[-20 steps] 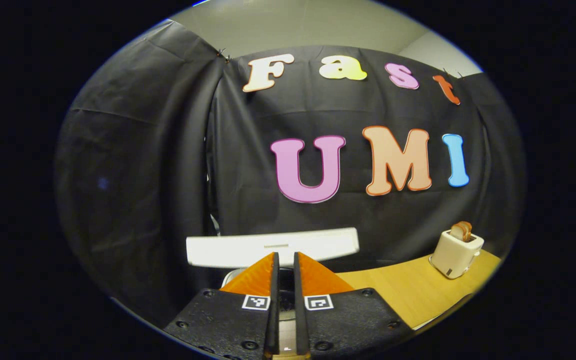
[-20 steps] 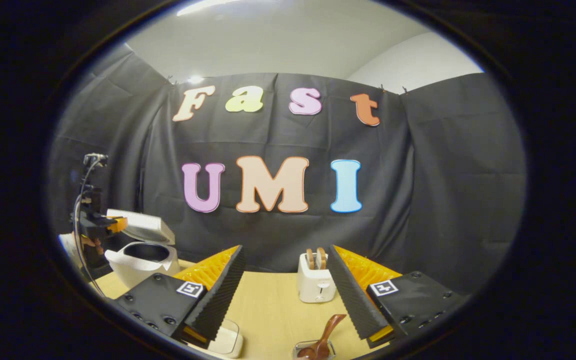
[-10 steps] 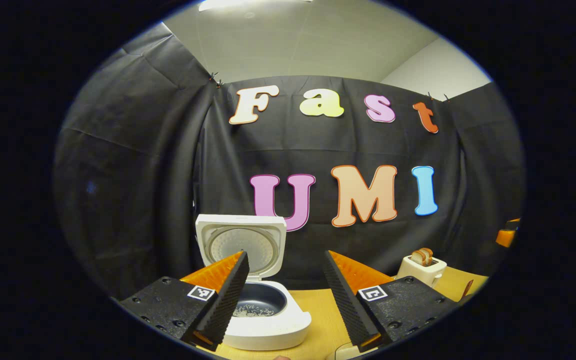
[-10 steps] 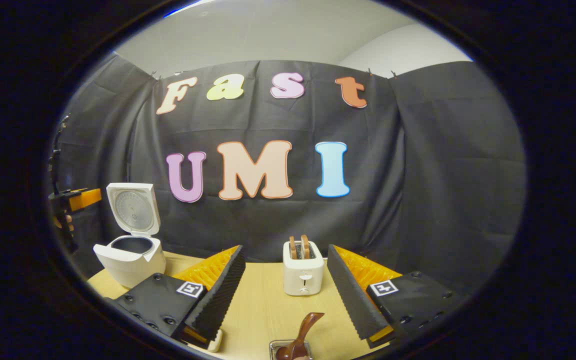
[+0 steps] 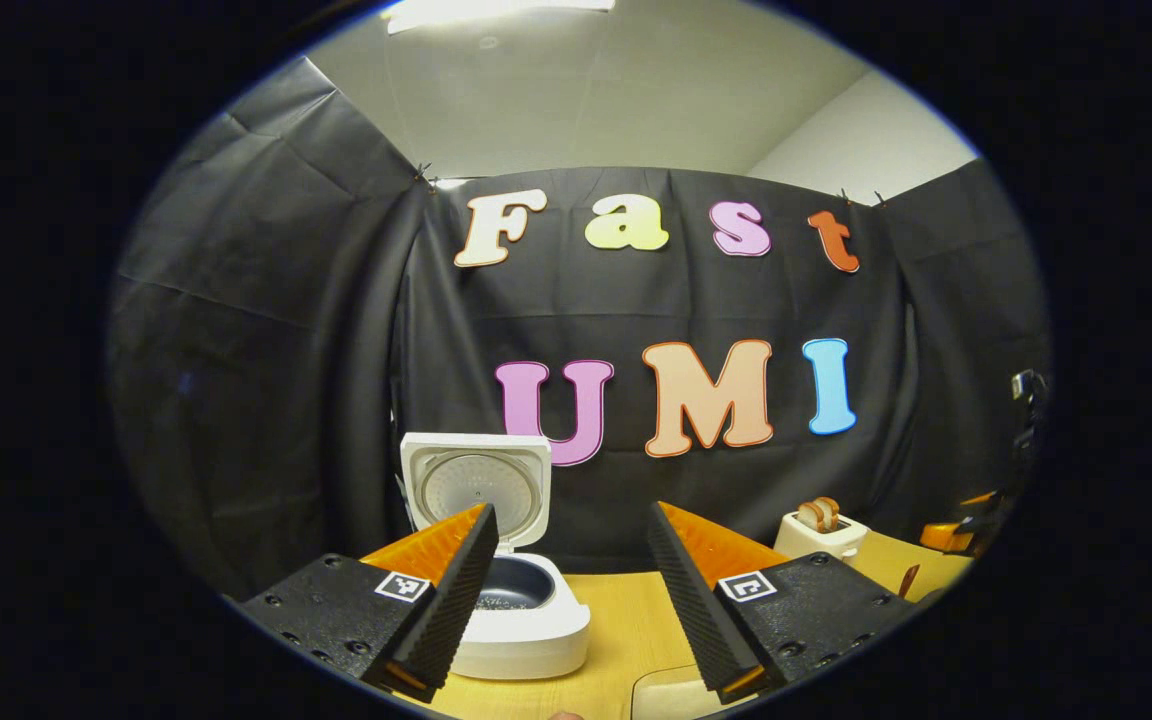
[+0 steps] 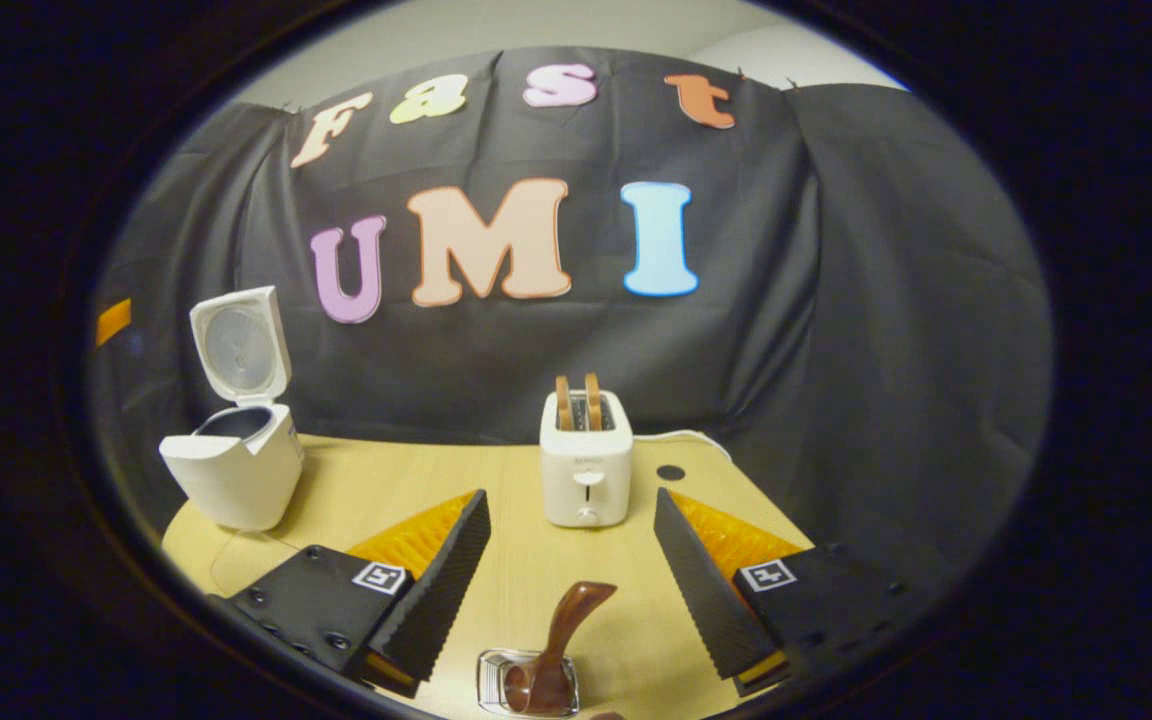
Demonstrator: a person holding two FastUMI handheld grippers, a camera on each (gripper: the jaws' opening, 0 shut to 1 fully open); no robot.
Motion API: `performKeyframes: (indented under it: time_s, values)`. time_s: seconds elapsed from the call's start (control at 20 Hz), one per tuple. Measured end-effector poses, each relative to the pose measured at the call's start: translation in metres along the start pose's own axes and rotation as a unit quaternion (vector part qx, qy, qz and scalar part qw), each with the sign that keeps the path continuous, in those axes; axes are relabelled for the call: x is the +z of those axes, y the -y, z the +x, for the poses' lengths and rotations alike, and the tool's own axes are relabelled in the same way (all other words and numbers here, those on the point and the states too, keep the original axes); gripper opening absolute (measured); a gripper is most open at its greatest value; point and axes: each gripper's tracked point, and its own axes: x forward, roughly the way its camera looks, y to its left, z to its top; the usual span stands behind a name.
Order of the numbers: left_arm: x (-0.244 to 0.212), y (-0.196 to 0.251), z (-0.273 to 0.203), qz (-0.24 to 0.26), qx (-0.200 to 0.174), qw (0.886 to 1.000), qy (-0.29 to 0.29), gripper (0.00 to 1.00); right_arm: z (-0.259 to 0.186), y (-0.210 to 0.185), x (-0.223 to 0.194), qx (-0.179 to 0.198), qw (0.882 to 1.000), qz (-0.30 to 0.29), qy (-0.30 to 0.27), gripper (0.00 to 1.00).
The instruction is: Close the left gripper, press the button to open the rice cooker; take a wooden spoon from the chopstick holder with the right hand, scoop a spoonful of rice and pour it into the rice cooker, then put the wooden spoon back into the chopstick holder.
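Left gripper (image 5: 568, 590): fingers spread wide, holding nothing — low centre of the left gripper view, raised over the table (image 5: 626, 640).
Right gripper (image 6: 571, 580): fingers spread wide, empty — bottom centre of the right gripper view, the spoon's handle rising between them.
Cooker (image 5: 516, 610): white, lid (image 5: 476, 485) standing upright and open; lower centre-left of the left gripper view, partly behind the left finger. A few pale grains lie in the dark pot. In the right gripper view it sits at far left on the table (image 6: 236, 470).
Spoon (image 6: 556, 640): dark wood, handle tilted up to the right, standing in the holder.
Holder (image 6: 528, 685): small clear container at the bottom centre edge of the right gripper view, on the table.
Toaster (image 6: 586, 470): white, two slices standing in it, centre of the right gripper view; lower right in the left gripper view (image 5: 821, 530).
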Motion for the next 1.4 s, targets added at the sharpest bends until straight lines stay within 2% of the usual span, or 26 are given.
performKeyframes:
  time_s: [0.25,0.65,0.9,1.1,1.15,1.25,1.35,1.4]
  values:
    - [0.002,0.0,-0.009,0.006,0.016,1.0,-0.004,0.89,0.023,0.003,-0.052,0.008,0.998,0.008,-0.067,1.0]
    - [0.004,-0.008,-0.02,0.014,0.039,0.999,-0.008,0.88,0.045,-0.003,-0.118,0.021,0.985,0.036,-0.17,1.0]
    - [0.005,-0.016,-0.022,0.012,0.052,0.999,-0.009,0.88,0.044,-0.007,-0.134,0.033,0.977,0.064,-0.201,0.42]
    - [0.006,-0.02,-0.025,0.012,0.054,0.998,-0.008,0.88,0.04,-0.017,-0.134,0.049,0.973,0.082,-0.21,0.25]
    - [0.006,-0.02,-0.025,0.012,0.054,0.998,-0.008,0.89,0.04,-0.02,-0.133,0.054,0.974,0.083,-0.205,0.24]
    - [0.007,-0.021,-0.026,0.013,0.054,0.998,-0.008,0.89,0.039,-0.022,-0.128,0.048,0.978,0.075,-0.19,0.12]
    - [0.008,-0.022,-0.026,0.013,0.053,0.999,-0.006,0.88,0.033,-0.024,-0.114,0.046,0.983,0.061,-0.164,0.12]
    - [0.009,-0.022,-0.027,0.012,0.052,0.999,-0.005,0.88,0.033,-0.026,-0.106,0.049,0.986,0.057,-0.151,0.07]
